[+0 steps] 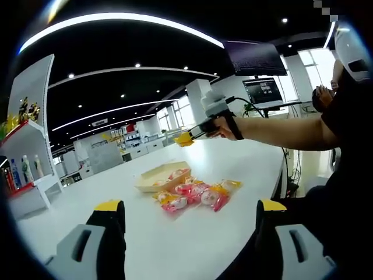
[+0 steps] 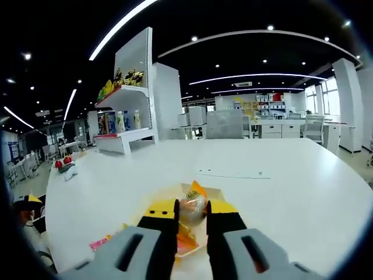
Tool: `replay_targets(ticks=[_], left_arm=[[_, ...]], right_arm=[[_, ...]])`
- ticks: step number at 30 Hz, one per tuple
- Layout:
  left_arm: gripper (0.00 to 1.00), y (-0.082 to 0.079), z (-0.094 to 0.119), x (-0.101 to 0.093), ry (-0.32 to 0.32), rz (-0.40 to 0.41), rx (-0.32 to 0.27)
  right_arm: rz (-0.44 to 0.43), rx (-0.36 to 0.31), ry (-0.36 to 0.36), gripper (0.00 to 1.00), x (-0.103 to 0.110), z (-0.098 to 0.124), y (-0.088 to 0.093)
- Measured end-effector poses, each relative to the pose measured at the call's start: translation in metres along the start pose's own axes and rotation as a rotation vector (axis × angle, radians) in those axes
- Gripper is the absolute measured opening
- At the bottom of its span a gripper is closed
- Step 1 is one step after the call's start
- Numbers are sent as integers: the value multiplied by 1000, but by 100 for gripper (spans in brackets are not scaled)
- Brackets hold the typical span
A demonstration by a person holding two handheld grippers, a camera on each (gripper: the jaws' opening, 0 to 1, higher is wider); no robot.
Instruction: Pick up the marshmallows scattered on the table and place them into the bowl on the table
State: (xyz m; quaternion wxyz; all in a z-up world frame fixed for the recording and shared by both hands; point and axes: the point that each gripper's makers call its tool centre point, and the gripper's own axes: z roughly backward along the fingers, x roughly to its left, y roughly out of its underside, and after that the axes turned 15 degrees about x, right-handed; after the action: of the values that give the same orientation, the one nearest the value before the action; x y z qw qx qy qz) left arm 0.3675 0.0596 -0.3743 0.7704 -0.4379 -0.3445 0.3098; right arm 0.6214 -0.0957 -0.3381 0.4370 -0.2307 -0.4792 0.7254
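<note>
Left fingers: my left gripper point(image 1: 185, 214) was spread wide and released, its 2 yellow-tipped fingers point(image 1: 109, 206) standing well apart with nothing between them.
Marshmallows on the counter: a loose heap of wrapped marshmallows point(image 1: 198, 195), pink, red and yellow, lay on the white counter point(image 1: 192, 245) ahead of my left fingers, between their 2 tips as the left gripper view saw it.
Bowl: the shallow cream bowl point(image 1: 164, 177) sat just beyond the heap, touching or nearly touching it, with a few wrapped pieces inside.
Right fingers: my right gripper point(image 2: 192, 211) was clenched on 1 wrapped marshmallow point(image 2: 192, 207), the yellow wrapper sticking up above the 2 fingertips.
Right gripper seen from the left: in the left gripper view my right gripper point(image 1: 185, 139) was held out by my hand point(image 1: 224, 125) above the counter, beyond the bowl, yellow showing at its tip.
Below my right fingers: the bowl's pale rim point(image 2: 217, 191) showed just behind the fingertips, and a pink wrapper point(image 2: 100, 241) lay on the counter to the left of the left-hand finger.
Beyond the fingers: a white shelf point(image 2: 125, 135) with bottles and snacks stood past the far edge of the counter, left of my right fingers.
</note>
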Motion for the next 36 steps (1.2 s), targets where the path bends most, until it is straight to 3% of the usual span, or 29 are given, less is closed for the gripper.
replay_targets(ticks=[8,32,36], left_arm=[[92,1,-3,-3,12,-1,5],[91,2,-2,-1,0,1,13],[91,-6,3,-5,4,-13,-5]], right_arm=[[47,23,21,16,3,-9,-1],[73,53,38,16,-6,-25,0],[70,62,40,16,-10,-31,0]])
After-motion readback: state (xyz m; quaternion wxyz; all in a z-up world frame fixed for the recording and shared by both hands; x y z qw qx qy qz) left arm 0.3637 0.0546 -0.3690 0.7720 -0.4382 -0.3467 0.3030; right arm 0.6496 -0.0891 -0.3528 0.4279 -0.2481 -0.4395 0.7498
